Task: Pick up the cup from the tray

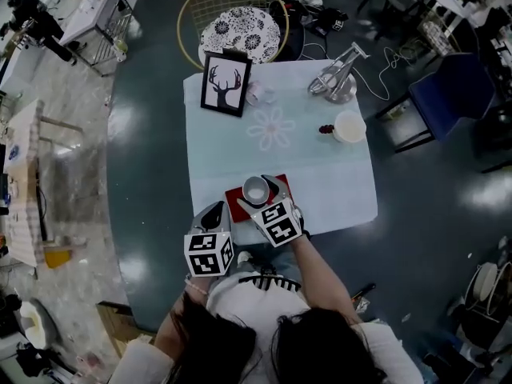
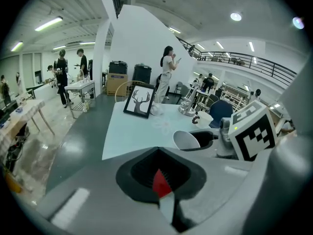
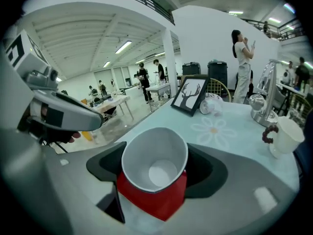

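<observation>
Fingers [image 3: 210, 173] of the right gripper [image 3: 156, 153] pinch the white cup [image 3: 155, 173] from both sides, its rim squeezed out of round. We record, by size: the pale-clothed table [image 1: 320, 174]; the red tray [image 1: 234, 199] at its near edge; the cup on that tray. The left gripper [image 2: 157, 151], just left of the tray, has its fingers pressed together, holding nothing.

White cup [image 1: 255, 189]; red tray [image 1: 235, 200]; pale mint worktop [image 1: 336, 174], white flower print [image 1: 270, 128]; black picture frame [image 1: 225, 84], black stag silhouette on white.
</observation>
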Available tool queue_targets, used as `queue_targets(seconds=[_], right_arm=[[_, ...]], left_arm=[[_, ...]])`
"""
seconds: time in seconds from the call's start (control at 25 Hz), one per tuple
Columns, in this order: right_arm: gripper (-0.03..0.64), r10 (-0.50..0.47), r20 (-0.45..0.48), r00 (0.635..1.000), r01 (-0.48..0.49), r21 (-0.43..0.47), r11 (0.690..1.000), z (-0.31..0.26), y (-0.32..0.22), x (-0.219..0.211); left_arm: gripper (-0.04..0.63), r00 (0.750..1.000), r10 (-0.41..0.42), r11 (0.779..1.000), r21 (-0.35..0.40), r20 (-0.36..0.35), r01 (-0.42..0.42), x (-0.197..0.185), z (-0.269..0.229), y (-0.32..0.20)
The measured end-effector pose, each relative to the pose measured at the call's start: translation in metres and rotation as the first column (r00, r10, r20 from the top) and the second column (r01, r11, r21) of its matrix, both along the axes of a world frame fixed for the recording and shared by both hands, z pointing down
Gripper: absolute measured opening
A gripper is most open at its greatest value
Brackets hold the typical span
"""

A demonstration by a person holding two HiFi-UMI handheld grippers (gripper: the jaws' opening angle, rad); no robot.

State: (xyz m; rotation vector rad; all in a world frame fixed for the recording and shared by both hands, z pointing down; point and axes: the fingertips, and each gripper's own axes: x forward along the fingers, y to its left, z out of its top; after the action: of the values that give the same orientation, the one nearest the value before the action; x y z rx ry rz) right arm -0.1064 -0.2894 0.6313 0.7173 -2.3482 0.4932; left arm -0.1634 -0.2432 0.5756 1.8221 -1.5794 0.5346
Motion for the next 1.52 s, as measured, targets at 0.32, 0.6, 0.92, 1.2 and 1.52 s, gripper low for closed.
queue_targets(seconds=[0.32, 0.6, 0.92, 1.2, 1.52], right_arm=[[0.385, 0.210, 0.000, 0.978, -0.210, -0.013, 0.978, 0.000, -0.010, 0.068], [0.385, 0.386, -0.002, 0.923, -0.386, 0.002, 0.923, -0.005, -0.029, 0.142], [0.383, 0.479, -0.028, 0.877, -0.480, -0.015, 0.877, 0.009, -0.039, 0.195], [0.383, 0.524, -0.046, 0.851, -0.524, -0.001, 0.851, 0.023, -0.050, 0.227], [0.390, 0.556, -0.030, 0.831, -0.556, 0.002, 0.831, 0.039, -0.051, 0.242]], left_arm=[[0.001, 0.997, 0.053, 0.999, 0.016, -0.062, -0.052, 0.030, -0.002, -0.015], [0.001, 0.993, 0.093, 0.996, 0.021, -0.070, -0.092, 0.055, -0.005, -0.028], [0.001, 0.991, 0.112, 0.994, -0.004, -0.068, -0.112, 0.076, 0.002, -0.037], [0.001, 0.987, 0.156, 0.988, -0.010, -0.048, -0.156, 0.096, 0.003, -0.049], [0.001, 0.991, 0.113, 0.992, -0.043, -0.076, -0.116, 0.093, 0.005, -0.057]])
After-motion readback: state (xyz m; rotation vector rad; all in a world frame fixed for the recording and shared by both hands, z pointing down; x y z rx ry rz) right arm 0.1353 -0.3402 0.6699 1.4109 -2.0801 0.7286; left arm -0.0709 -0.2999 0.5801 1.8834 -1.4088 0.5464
